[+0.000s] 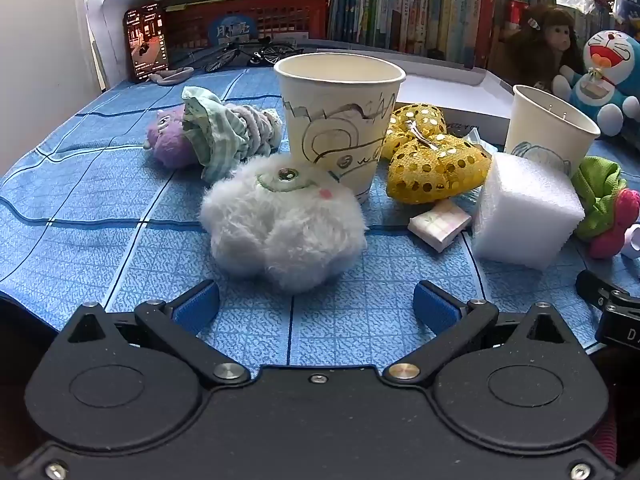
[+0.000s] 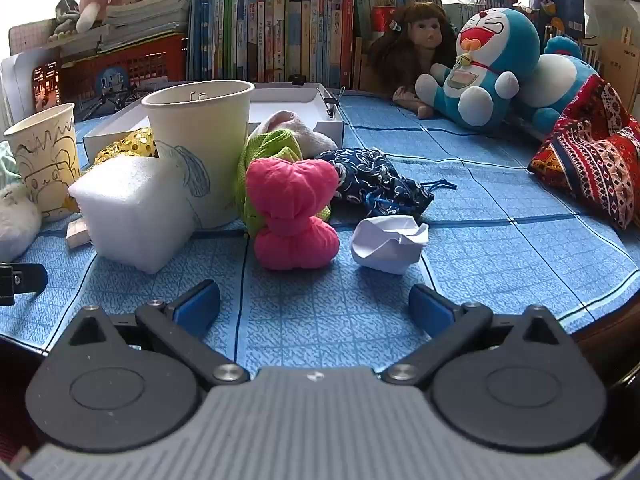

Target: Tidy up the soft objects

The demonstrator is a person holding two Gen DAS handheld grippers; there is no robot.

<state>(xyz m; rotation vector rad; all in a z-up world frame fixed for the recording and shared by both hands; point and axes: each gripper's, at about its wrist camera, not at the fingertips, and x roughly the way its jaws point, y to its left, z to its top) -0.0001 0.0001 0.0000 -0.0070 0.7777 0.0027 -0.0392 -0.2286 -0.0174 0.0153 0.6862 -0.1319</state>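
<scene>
Blue tablecloth (image 1: 100, 208) carries two paper cups (image 1: 338, 120), one foam cube (image 1: 524, 210); both grippers' fingers (image 1: 198, 306) released.

Fluffy toy (image 1: 282, 220) before left cup (image 1: 340, 120); foam block (image 1: 526, 210) before right cup (image 1: 550, 132); sequin bow (image 1: 432, 156) between cups.

right gripper (image 2: 314, 306) spread, empty | pink bundle (image 2: 294, 216) ahead | paper cup (image 2: 200, 148) behind

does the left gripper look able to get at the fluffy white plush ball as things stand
Probably yes. The left gripper is open, and the fluffy white plush ball sits directly ahead between its blue pads, with only bare blue tablecloth in between.
</scene>
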